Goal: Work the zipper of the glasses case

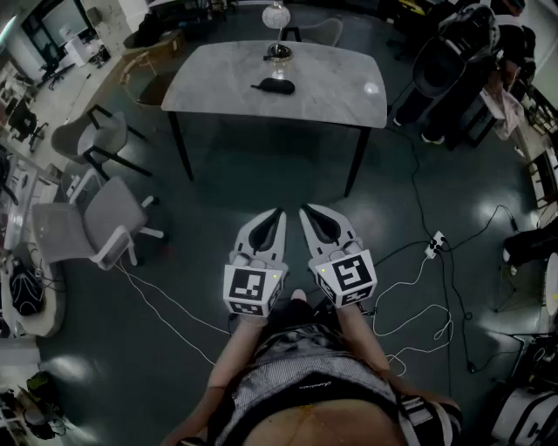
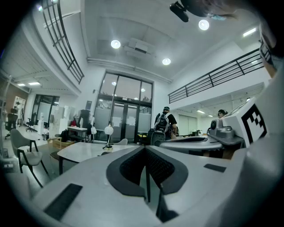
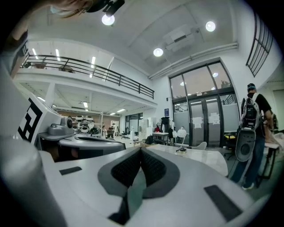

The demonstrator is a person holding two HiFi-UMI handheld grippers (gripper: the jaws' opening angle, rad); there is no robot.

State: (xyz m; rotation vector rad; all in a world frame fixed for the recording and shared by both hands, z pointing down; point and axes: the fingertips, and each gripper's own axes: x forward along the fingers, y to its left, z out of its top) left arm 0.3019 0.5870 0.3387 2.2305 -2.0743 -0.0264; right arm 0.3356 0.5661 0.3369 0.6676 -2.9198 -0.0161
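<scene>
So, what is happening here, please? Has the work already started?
A person stands some way back from the table, holding a gripper in each hand close to the body. The left gripper and the right gripper are both shut and hold nothing. The dark glasses case lies on the table near a small lamp, and nothing touches it. The zipper work has not begun.

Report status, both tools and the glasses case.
Left tool shut, empty. Right tool shut, empty. Black oval glasses case on grey marble-look table, far ahead, untouched. White power strip on floor, right.
</scene>
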